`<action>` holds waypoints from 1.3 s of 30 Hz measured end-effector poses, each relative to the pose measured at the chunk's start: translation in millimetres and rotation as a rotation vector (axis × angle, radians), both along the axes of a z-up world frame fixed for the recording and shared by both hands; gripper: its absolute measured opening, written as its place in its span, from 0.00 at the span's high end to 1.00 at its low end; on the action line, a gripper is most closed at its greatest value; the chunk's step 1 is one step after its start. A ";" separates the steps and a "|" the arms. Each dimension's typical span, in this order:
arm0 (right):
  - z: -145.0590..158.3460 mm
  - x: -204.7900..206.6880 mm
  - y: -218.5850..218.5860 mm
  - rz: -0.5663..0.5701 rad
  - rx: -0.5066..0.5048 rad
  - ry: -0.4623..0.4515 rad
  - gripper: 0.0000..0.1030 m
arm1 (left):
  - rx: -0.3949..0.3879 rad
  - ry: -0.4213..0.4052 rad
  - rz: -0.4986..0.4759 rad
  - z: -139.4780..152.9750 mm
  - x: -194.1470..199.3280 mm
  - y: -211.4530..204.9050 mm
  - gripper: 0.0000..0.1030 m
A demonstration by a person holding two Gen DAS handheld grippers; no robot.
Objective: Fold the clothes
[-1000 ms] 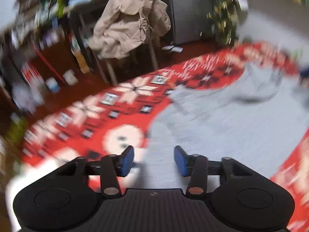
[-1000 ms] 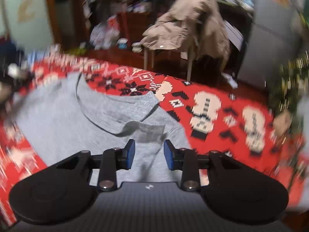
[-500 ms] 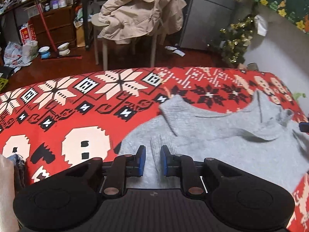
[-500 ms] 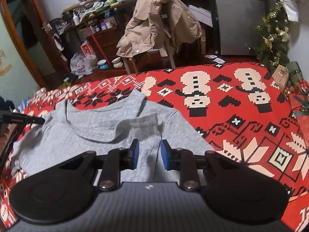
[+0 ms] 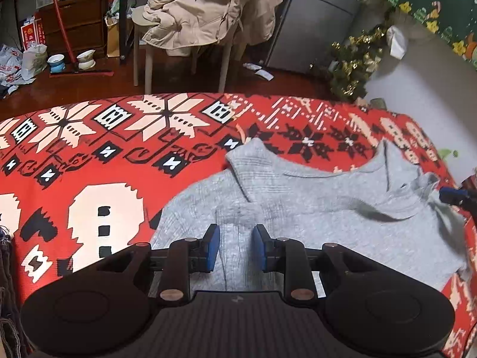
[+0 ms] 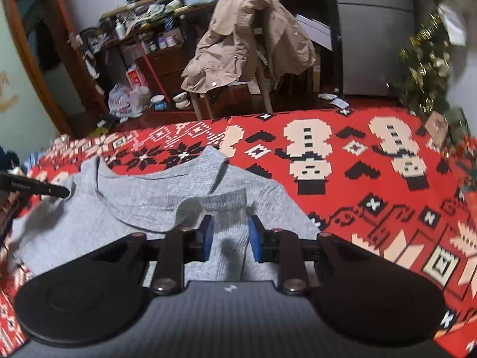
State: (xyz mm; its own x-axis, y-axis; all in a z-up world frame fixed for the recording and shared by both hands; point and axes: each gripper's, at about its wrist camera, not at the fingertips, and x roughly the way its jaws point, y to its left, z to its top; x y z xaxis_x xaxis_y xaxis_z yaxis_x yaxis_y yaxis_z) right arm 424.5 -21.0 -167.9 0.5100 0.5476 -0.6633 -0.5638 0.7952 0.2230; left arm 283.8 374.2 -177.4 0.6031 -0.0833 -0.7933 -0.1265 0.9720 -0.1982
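A grey knit sweater lies spread on a red patterned blanket, collar toward the far side. My left gripper hovers open over its near left edge, with cloth lying under the gap. In the right wrist view the sweater has a ribbed sleeve cuff folded across its front. My right gripper is open just behind that cuff, and the sleeve runs between its fingers. One dark finger of the left gripper shows at the sweater's far left side.
Beyond the blanket's far edge stands a chair draped with a beige coat, beside a grey cabinet and a small decorated tree. Bowls and bags sit on the wooden floor. Dark fabric lies at the left edge.
Both views swung and steadied over the sweater. The left fingers narrowed, then widened a little. The right fingers drew somewhat closer together and now sit nearer the sleeve cuff.
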 end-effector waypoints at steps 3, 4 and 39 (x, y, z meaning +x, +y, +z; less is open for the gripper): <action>-3.1 8.7 6.5 -0.011 -0.019 0.001 0.70 | 0.012 -0.002 0.016 0.4 -0.9 -1.0 0.92; -4.5 12.2 8.4 -0.017 -0.023 0.003 0.70 | 0.007 -0.009 0.020 -0.2 -3.9 -0.5 0.93; -20.3 26.9 26.2 -0.030 -0.048 -0.013 0.95 | 0.191 -0.161 0.010 35.6 -56.4 -20.2 0.95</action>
